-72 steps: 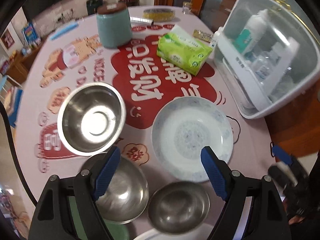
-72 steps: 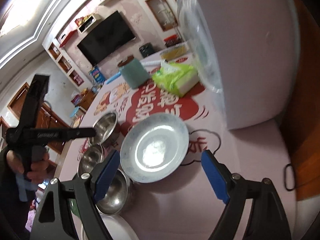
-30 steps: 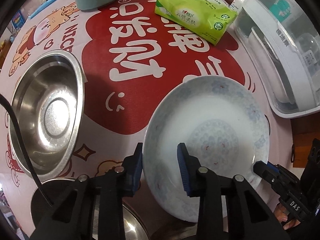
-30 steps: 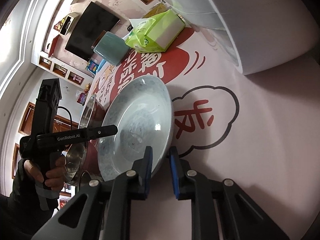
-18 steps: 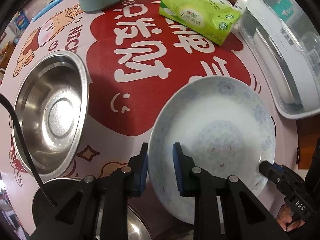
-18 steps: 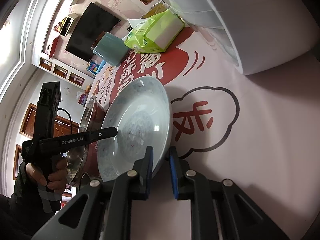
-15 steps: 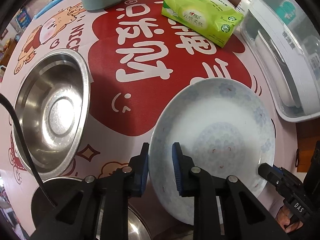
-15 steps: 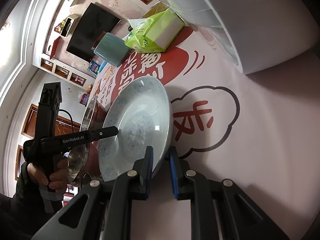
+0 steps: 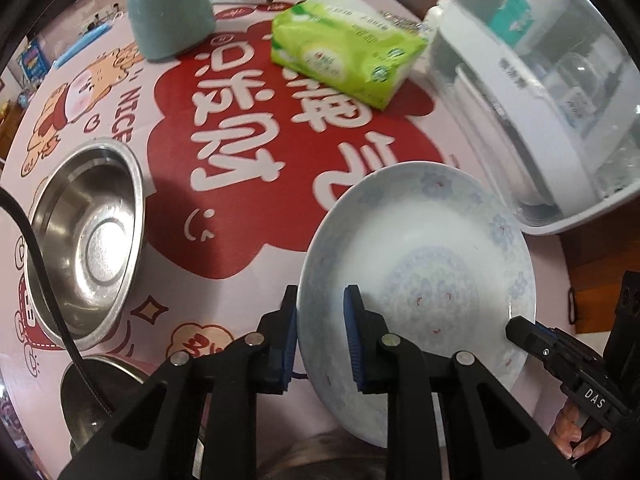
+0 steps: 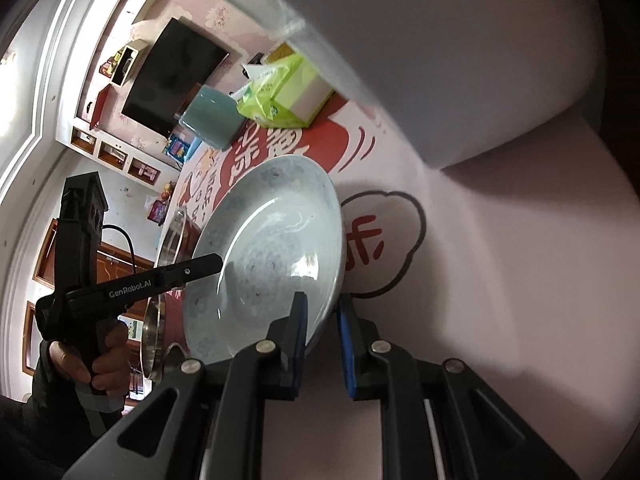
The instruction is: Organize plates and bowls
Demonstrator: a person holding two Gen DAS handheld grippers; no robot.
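A white plate with a pale blue flower pattern (image 9: 424, 264) is lifted off the table and tilted. My left gripper (image 9: 322, 320) is shut on its near left rim. My right gripper (image 10: 322, 320) is shut on the opposite rim, and the plate also shows in the right wrist view (image 10: 272, 248). A large steel bowl (image 9: 86, 236) sits on the table at the left. A second steel bowl (image 9: 96, 384) lies below it, partly hidden by my left gripper's body.
A green tissue pack (image 9: 344, 56) and a teal canister (image 9: 170, 12) stand at the back of the pink and red tablecloth (image 9: 240, 168). A white dish cabinet with a clear lid (image 9: 532, 92) stands at the right. The table edge is at the right.
Both grippers closed on the plate's rim from wide open, then raised and tilted the plate off the table. The view has drawn back slightly.
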